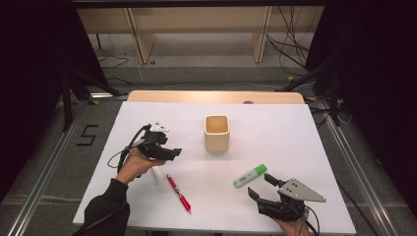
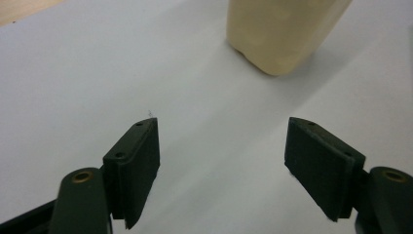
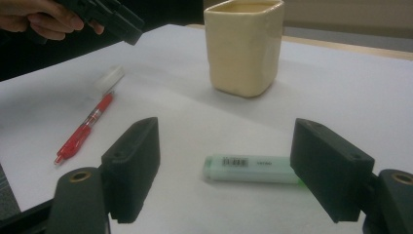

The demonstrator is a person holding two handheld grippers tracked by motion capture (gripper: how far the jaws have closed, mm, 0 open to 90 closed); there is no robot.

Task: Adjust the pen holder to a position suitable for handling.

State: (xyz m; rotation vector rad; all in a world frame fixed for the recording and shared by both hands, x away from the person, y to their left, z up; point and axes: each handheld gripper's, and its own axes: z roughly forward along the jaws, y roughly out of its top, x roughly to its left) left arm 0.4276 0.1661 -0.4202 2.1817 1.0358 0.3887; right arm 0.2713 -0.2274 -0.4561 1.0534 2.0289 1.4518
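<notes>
Right gripper (image 1: 259,186) — nearest the camera in the high view, at the table's near right edge, grey three-cornered plate on top. Jaws spread wide and empty, nothing between the pads; in the right gripper view they frame the highlighter without touching it.

Highlighter (image 3: 251,168) — pale green body with a brighter green cap and a printed barcode label, lying flat on the white table (image 1: 275,128) just beyond the right gripper's tips, at a slant in the high view. Judged light, rigid, smooth plastic — somewhat slippery. Best taken across the middle of the barrel, pads square to its long axis, so it neither pivots nor squirts out. The flat sides should seat well against the pads.

Red pen (image 1: 178,192) — lying flat left of centre, near the front edge, well apart from the highlighter. Thin, light, stiff; prone to roll. Hold at mid-barrel, across its length.

White cap-like piece (image 3: 109,79) — small, round, pale, just beside the pen's far end; what it is cannot be told.

Left gripper (image 1: 173,153) — held in a hand above the table, left of the cup, jaws released and wide, gripping nothing.

Cup (image 1: 217,133) — cream, squarish, upright and open-topped, standing mid-table beyond all the above. Looks ceramic: heavier, hard, breakable. A likely holder for pen and highlighter — drop them in end-first, clear of the rim.
</notes>
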